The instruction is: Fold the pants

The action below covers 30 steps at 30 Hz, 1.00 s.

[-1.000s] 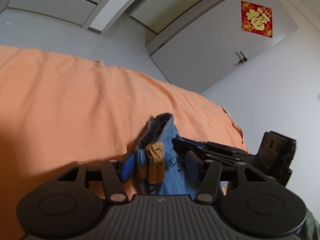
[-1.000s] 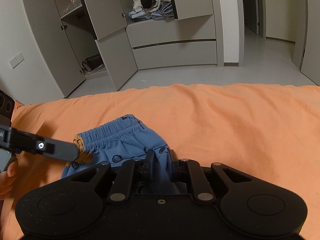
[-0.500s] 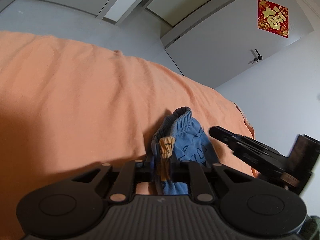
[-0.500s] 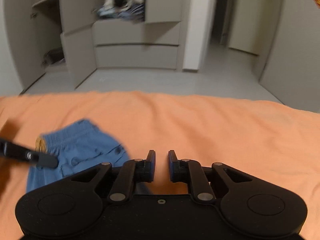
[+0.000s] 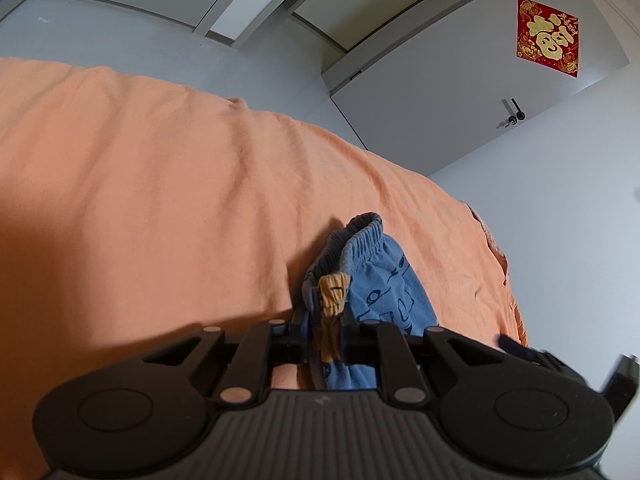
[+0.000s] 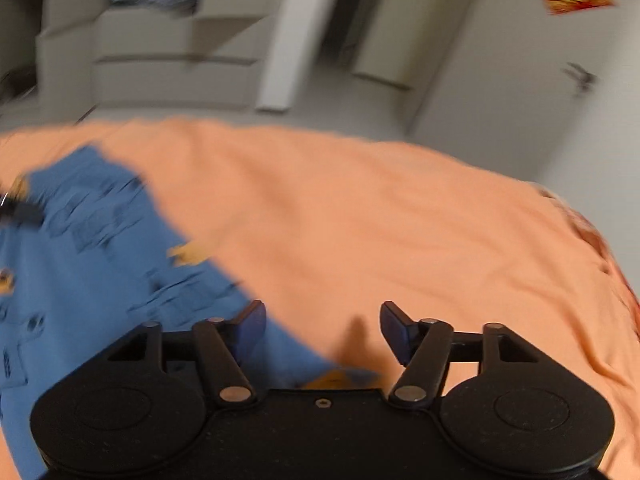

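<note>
L gripper clamped on blue shorts | R gripper just opened, empty, swung right | blurry, prob. we've dropped its fold | next fold pending
</note>
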Available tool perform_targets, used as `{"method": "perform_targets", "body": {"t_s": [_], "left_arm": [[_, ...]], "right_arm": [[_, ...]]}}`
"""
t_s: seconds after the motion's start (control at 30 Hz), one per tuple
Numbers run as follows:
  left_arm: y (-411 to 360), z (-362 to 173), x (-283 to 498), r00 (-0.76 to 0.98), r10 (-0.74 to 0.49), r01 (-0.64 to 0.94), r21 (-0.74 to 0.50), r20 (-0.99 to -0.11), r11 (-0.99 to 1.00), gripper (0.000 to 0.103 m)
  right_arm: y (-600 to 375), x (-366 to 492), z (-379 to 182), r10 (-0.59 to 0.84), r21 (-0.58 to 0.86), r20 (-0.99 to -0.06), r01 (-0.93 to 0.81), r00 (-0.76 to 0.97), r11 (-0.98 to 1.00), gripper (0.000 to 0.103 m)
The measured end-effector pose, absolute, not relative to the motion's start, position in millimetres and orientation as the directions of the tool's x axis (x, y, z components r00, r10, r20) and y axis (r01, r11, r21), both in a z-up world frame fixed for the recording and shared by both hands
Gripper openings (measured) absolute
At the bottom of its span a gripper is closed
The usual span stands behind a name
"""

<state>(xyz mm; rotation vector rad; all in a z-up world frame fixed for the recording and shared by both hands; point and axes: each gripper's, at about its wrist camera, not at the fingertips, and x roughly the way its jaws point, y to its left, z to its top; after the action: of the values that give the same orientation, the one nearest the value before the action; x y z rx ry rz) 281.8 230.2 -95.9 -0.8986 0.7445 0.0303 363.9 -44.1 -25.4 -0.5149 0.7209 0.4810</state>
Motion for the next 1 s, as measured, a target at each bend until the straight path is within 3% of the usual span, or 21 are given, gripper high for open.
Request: {"method": "perform_targets", "body": {"t_s": [0.1, 0.27, 0.4, 0.5, 0.6, 0.77, 1.0], "left_arm": [[229, -95, 282, 0.753, -0.268, -0.320, -0.690, -0.601, 0.649, 0.015], [224, -89, 282, 0.758, -0.252, -0.309, -0.670, -0.602, 0.675, 0.015], [218, -82, 280, 0.770, -0.230, -0.282, -0.640, -0.596, 0.715, 0.015], [212, -74, 277, 0.785, -0.215, -0.251, -0.615, -0.581, 0.747, 0.015], [200, -57, 275, 0.804, -0.195, -0.202, -0.566, -0.562, 0.799, 0.015], [170, -22, 267, 0.826, -0.183, -0.127, -0.491, -0.534, 0.862, 0.015], [90, 33, 246, 0.854, -0.197, 0.048, -0.303, -0.481, 0.952, 0.015]], "right_arm": [[-59, 343, -6, 0.182, -0.338, -0.685, -0.529, 0.706, 0.778, 0.068], [-92, 273, -1, 0.111, -0.400, -0.630, -0.444, 0.769, 0.802, 0.083], [-88, 238, -43, 0.069, -0.422, -0.657, -0.442, 0.751, 0.792, 0.082], [-84, 223, -59, 0.053, -0.479, -0.579, -0.392, 0.814, 0.785, 0.082], [-94, 216, -42, 0.084, -0.437, -0.553, -0.374, 0.829, 0.818, 0.082], [-128, 184, -1, 0.155, -0.378, -0.481, -0.364, 0.863, 0.851, 0.097], [-183, 134, 31, 0.136, -0.333, -0.424, -0.294, 0.896, 0.896, 0.102]]}}
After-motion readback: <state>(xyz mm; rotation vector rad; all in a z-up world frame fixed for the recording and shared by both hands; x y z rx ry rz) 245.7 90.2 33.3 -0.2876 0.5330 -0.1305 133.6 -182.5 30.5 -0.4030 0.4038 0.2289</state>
